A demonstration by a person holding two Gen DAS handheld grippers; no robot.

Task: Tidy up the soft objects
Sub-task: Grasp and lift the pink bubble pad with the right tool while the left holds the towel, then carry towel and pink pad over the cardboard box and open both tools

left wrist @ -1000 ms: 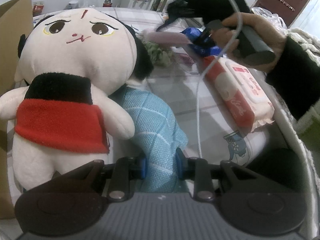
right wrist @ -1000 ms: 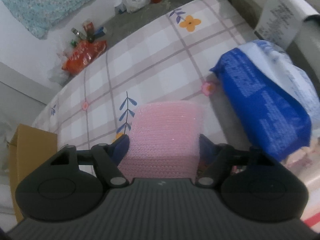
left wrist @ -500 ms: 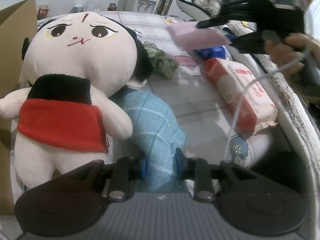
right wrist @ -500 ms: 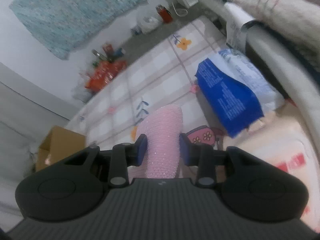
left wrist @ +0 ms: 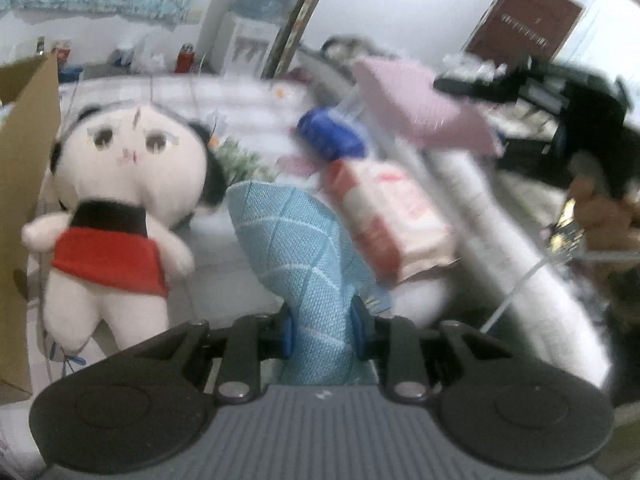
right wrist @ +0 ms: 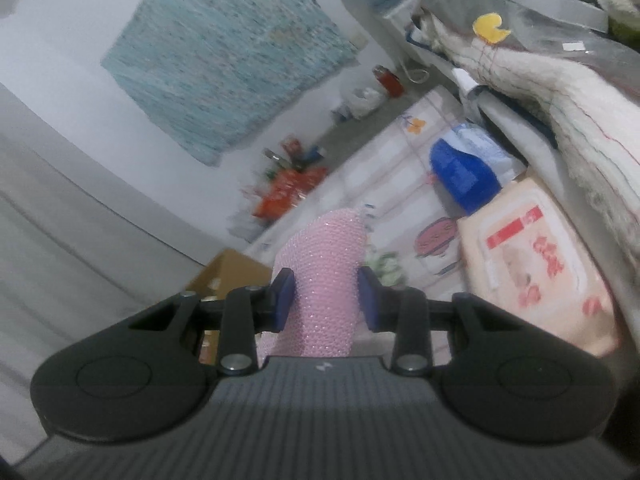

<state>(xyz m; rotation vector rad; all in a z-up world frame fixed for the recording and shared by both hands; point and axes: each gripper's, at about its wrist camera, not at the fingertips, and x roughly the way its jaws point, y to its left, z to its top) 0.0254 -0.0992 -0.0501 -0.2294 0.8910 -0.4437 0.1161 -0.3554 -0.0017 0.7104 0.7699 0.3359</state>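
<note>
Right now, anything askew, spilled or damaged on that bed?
Nothing spilled or torn. The plush doll lies on its back, tilted, beside the cardboard box. The wet-wipes pack lies at an angle near the bed edge. Each hand-held gripper holds a cloth: blue on the left, pink on the right.

the doll (left wrist: 120, 208) lies left of the towel (left wrist: 304, 256), a cardboard box (left wrist: 24, 184) further left, wipes pack (left wrist: 392, 216) right.

Both grippers look alike: the left gripper (left wrist: 322, 322) and right gripper (right wrist: 325, 298) each have a ribbed grey body behind the fingers, black linkage arms with silver screws, two round black housings, and blue pads. A white cable (left wrist: 516, 300) trails nearby.
</note>
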